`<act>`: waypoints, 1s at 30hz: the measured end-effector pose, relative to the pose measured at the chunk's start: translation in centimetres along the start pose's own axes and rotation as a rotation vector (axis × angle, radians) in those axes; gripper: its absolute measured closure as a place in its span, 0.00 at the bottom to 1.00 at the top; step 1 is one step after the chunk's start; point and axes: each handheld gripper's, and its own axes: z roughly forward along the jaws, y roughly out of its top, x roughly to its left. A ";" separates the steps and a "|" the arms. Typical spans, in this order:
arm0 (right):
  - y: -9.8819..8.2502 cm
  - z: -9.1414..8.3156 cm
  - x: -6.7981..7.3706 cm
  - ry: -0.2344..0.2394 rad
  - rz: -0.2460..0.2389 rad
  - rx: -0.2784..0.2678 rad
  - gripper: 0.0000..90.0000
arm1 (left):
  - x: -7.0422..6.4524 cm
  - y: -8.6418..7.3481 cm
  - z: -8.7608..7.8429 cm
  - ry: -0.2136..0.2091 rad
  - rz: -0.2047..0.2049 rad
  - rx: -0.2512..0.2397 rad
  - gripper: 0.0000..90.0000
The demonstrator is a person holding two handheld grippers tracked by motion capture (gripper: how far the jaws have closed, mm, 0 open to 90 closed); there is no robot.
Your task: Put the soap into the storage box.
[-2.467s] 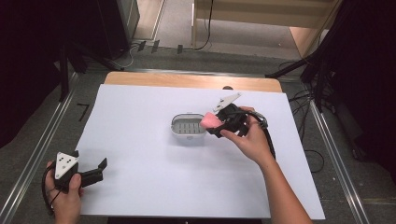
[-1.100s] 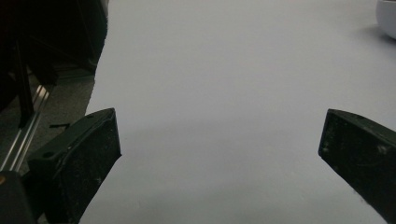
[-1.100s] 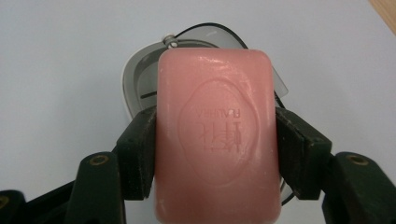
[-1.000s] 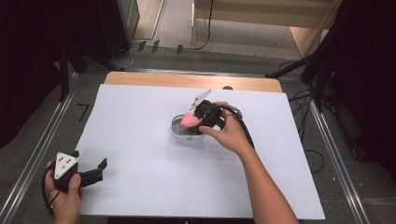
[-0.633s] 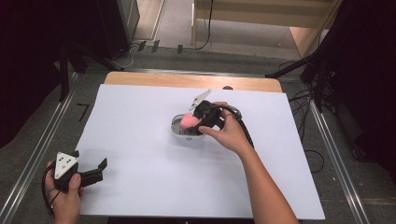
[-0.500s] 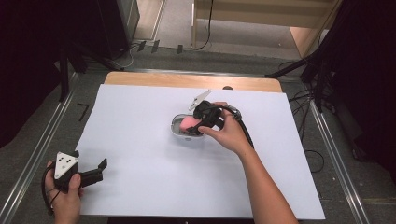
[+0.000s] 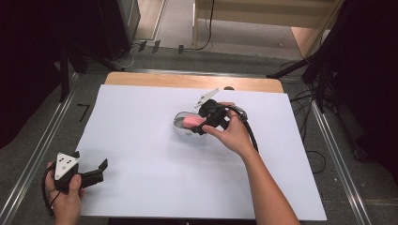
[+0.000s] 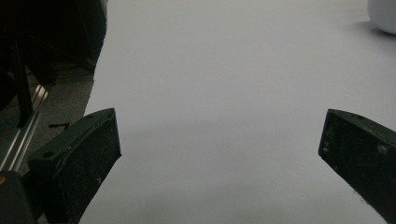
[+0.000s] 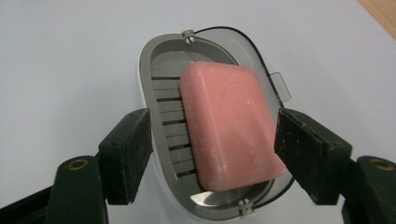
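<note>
2 jaws of my right hand-held gripper [image 9: 212, 140] stand apart, straddling the pink rectangular soap bar [image 9: 229, 126] resting in its grey slatted dish [image 9: 161, 93]; my left hand-held gripper [image 7: 89, 176] waits open on the counter [image 7: 141, 187].

Soap dish [image 7: 180, 125] partly hidden behind right gripper [image 7: 206, 123] in high view. Only a white sliver of it at left gripper view's top-right corner, cut off.
</note>
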 end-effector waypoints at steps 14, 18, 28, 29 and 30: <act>-2.1 -1.9 0.1 -0.065 0.087 -0.007 0.21 | -0.1 0.0 0.0 0.003 0.007 0.004 0.00; -2.7 -2.3 0.2 -0.101 0.111 0.000 0.16 | 0.0 0.0 0.0 0.002 0.006 0.004 0.00; -5.0 -3.7 0.3 -0.165 0.190 -0.037 0.10 | -0.1 0.0 0.0 0.005 0.008 0.004 0.00; -5.2 -3.8 0.2 -0.166 0.194 -0.033 0.09 | -0.1 0.0 0.0 0.005 0.009 0.004 0.00; -5.2 -3.8 0.2 -0.166 0.194 -0.033 0.09 | -0.1 0.0 0.0 0.006 0.009 0.004 0.00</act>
